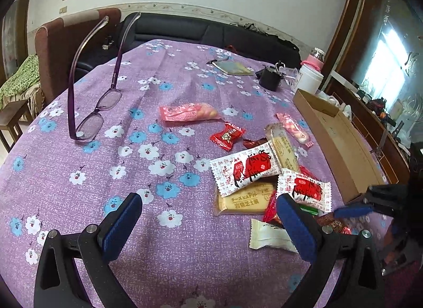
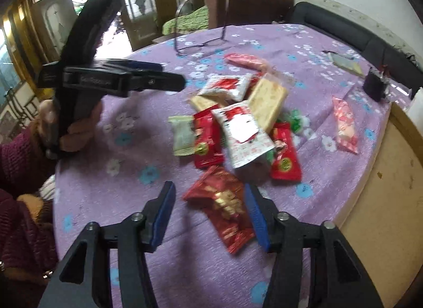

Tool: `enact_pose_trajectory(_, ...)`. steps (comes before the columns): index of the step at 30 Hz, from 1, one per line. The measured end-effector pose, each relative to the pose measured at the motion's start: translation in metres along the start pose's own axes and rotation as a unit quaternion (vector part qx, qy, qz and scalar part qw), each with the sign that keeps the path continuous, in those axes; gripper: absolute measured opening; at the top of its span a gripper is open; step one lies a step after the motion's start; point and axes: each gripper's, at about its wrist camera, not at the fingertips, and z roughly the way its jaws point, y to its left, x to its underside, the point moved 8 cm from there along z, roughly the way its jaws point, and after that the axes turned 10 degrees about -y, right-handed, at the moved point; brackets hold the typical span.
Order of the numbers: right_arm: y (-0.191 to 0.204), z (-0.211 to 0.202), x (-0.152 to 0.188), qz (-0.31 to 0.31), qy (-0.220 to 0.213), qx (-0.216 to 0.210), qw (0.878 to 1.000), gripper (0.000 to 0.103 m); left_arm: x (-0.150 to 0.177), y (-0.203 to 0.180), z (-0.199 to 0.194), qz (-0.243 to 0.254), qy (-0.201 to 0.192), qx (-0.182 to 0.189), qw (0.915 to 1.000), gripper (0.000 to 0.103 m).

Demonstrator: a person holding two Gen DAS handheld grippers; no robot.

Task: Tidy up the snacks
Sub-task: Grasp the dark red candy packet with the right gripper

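A pile of wrapped snacks lies on the purple flowered tablecloth (image 1: 164, 228): white-and-red packets (image 1: 247, 169), a yellow biscuit pack (image 1: 244, 200), a white packet (image 1: 269, 235), a red candy (image 1: 227, 136) and a long pink pack (image 1: 187, 112). My left gripper (image 1: 208, 218) is open and empty, just left of the pile. My right gripper (image 2: 210, 214) is open, its fingers on either side of a dark red foil packet (image 2: 224, 206) at the pile's near edge. It also shows at the right of the left wrist view (image 1: 370, 206). A cardboard box (image 1: 333, 136) stands right of the pile.
Purple glasses (image 1: 91, 112) stand upside down at the left of the table. A notebook (image 1: 234, 67), a black object (image 1: 269, 78) and a white jar (image 1: 308, 78) sit at the far side. Sofa and chair stand behind. The person's hand holds the left gripper (image 2: 127, 80).
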Motion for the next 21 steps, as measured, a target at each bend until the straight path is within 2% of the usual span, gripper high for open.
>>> enact_pose_trajectory(2, -0.011, 0.006, 0.004, 0.004, 0.008, 0.022, 1.000, 0.066, 0.001, -0.002, 0.002, 0.002, 0.003, 0.003, 1.0000, 0.102)
enact_pose_trajectory(6, -0.011, 0.016, 0.011, 0.034, 0.030, -0.008, 0.999, 0.066, 0.000, -0.002, 0.002, -0.001, 0.003, 0.006, 1.0000, 0.102)
enact_pose_trajectory(8, -0.001, 0.014, 0.014, 0.013, 0.038, -0.009, 0.999, 0.048, 0.000, 0.001, 0.001, -0.006, 0.003, 0.008, 0.9999, 0.102)
enact_pose_trajectory(9, 0.001, 0.012, 0.014, 0.017, 0.040, -0.015, 0.999, 0.034, 0.000, 0.001, 0.000, -0.009, 0.002, 0.009, 0.9999, 0.102)
enact_pose_trajectory(10, 0.002, 0.011, 0.014, 0.023, 0.042, -0.026, 0.999, 0.031, 0.000, 0.002, 0.000, -0.011, 0.001, 0.009, 0.9999, 0.102)
enact_pose_trajectory(13, 0.001, 0.003, 0.011, 0.016, 0.031, -0.021, 0.999, 0.030, -0.001, 0.004, -0.001, -0.016, 0.000, 0.009, 0.9998, 0.102)
enact_pose_trajectory(15, -0.005, -0.004, 0.004, 0.030, 0.011, -0.018, 0.999, 0.030, -0.001, 0.004, -0.002, -0.015, -0.002, 0.009, 0.9998, 0.102)
enact_pose_trajectory(17, -0.014, -0.022, -0.010, 0.055, -0.030, -0.019, 0.998, 0.030, -0.001, 0.004, -0.004, -0.011, -0.006, 0.006, 0.9999, 0.102)
enact_pose_trajectory(19, -0.034, -0.039, -0.025, 0.106, -0.082, -0.019, 0.991, 0.030, -0.001, 0.000, -0.005, -0.001, -0.009, 0.003, 1.0000, 0.102)
enact_pose_trajectory(20, -0.050, -0.047, -0.032, 0.142, -0.110, -0.005, 0.984, 0.030, -0.001, -0.002, -0.006, 0.006, -0.012, 0.002, 0.9999, 0.102)
enact_pose_trajectory(21, -0.059, -0.050, -0.034, 0.162, -0.120, 0.001, 0.979, 0.030, -0.001, -0.005, -0.007, 0.013, -0.015, 0.002, 0.9998, 0.102)
